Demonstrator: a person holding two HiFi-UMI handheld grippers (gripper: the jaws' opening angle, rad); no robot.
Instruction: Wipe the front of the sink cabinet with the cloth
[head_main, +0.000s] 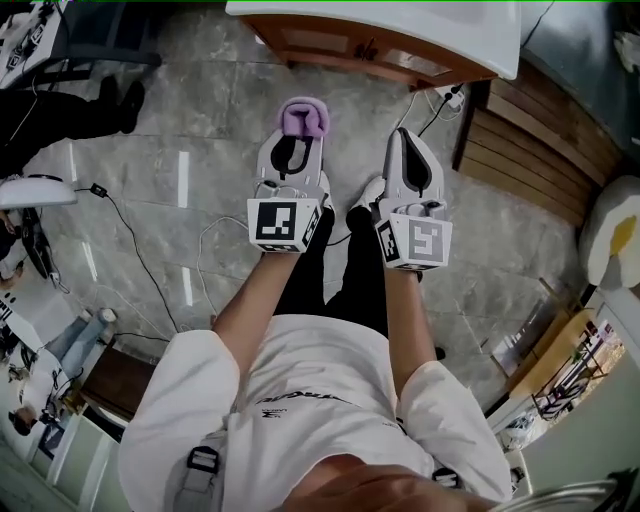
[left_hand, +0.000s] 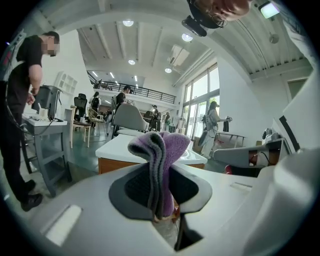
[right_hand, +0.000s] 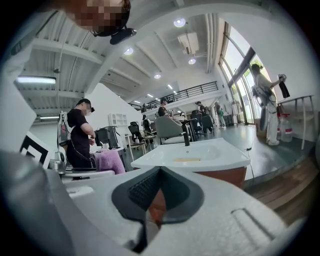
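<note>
Currently the purple cloth (left_hand: 161, 150) is pinched, folded, in the jaws of the left gripper (head_main: 297, 140). Its long axis is laid along the jaws, with the free end pointed toward the sink cabinet (head_main: 345, 42), seemingly short of it. The right gripper (right_hand: 156, 172) is held pressed together on nothing.

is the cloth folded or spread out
Folded: the cloth is bunched in doubled layers, pinched upright in the left gripper.

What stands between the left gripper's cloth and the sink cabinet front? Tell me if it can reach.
Probably yes. The left gripper is shut on the purple cloth, and only floor lies between it and the cabinet front. Nothing blocks the way, though it must move closer.
</note>
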